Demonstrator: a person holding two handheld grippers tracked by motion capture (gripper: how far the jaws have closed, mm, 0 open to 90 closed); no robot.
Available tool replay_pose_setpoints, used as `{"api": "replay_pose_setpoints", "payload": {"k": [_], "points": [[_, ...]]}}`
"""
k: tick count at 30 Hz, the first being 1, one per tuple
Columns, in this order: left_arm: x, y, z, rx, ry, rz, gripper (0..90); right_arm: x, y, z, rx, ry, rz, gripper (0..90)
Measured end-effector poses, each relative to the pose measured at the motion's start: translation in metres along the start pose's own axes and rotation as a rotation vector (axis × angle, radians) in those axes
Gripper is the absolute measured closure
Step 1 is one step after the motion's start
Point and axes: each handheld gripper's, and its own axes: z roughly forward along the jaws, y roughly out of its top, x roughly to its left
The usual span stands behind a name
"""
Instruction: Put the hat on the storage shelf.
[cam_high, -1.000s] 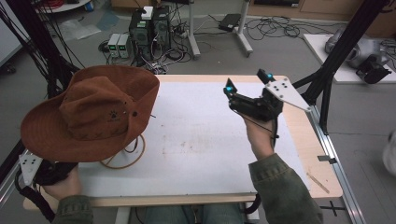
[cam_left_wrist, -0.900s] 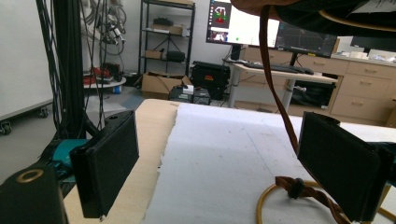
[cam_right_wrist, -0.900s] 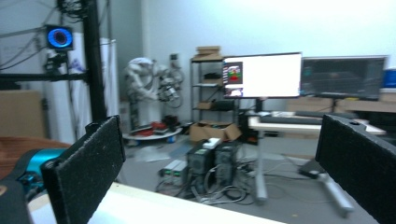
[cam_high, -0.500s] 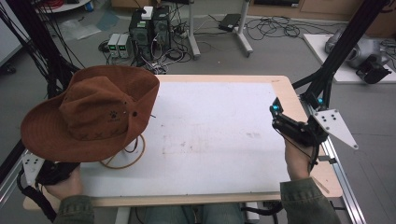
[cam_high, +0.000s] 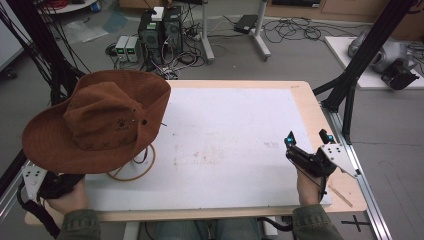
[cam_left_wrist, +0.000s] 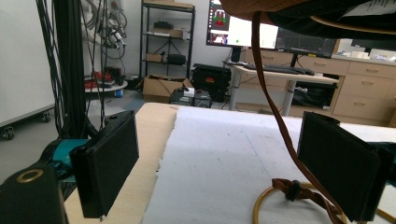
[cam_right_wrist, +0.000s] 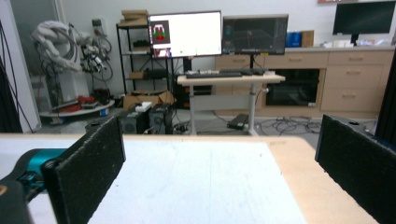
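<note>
Right gripper (cam_high: 305, 141), jaws apart and empty, now low at the front right corner of the white-topped wooden table (cam_high: 235, 135), having drawn back from the middle right a second ago; judged: its part is finished and it is parked. Brown suede wide-brimmed hat (cam_high: 100, 120) rests on a thin wire ring stand (cam_high: 134, 170) at the left edge, unmoved; well apart from that gripper. Left gripper (cam_left_wrist: 224, 172), jaws apart, sits at the front left corner beneath the brim; hat cord (cam_left_wrist: 275, 116) hangs between its jaws, ungripped.
</note>
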Motion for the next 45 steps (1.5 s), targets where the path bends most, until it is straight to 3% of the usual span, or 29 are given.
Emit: {"api": "replay_pose_setpoints", "payload": {"k": [7,12,35,45], "points": [[0.0,0.0,0.0,-0.002,0.0,-0.002,13.0,-0.004,-0.02,0.006,0.062,-0.026,-0.02,1.5],[-0.001,-0.001,0.0,0.001,-0.004,0.002,13.0,-0.011,-0.03,0.009,0.093,-0.048,-0.007,1.5],[-0.004,0.0,0.001,-0.002,-0.015,0.001,13.0,-0.012,-0.035,0.009,0.114,-0.061,0.04,1.5],[-0.003,0.001,-0.002,-0.002,-0.008,-0.001,13.0,-0.012,-0.035,0.008,0.115,-0.049,0.033,1.5]]}}
